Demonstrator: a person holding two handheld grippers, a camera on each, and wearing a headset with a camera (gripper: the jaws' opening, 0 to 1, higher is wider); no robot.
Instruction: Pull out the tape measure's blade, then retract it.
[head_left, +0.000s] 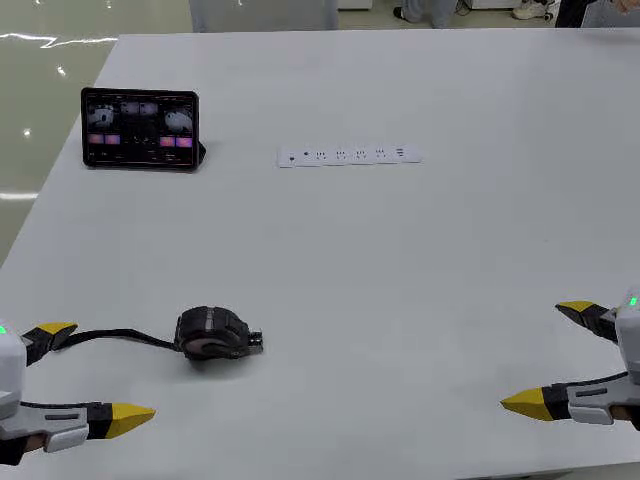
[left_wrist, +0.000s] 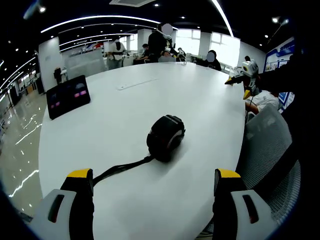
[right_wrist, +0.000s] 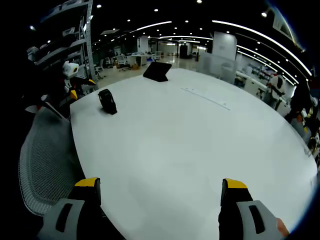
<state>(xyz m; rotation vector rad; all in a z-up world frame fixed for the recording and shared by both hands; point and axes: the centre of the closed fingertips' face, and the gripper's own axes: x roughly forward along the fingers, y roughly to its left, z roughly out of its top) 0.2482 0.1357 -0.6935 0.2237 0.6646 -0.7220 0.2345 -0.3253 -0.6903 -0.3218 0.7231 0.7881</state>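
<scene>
Bright, even overhead light floods the broad white surface (head_left: 420, 260); the black round tape measure (head_left: 212, 333) throws only a faint, soft shadow. Glare streaks the glossy pale floor (head_left: 40, 100). Both gripper views bow hard at the edges, long white ceiling light strips (left_wrist: 222, 16) curving, backgrounds dimmer.

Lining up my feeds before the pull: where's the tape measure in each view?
Head view: tape measure lower left.
Left gripper view: tape measure centre, strap trailing down-left.
Right gripper view: tape measure upper left, far off.
Shared landmark: the propped-up tablet.
</scene>
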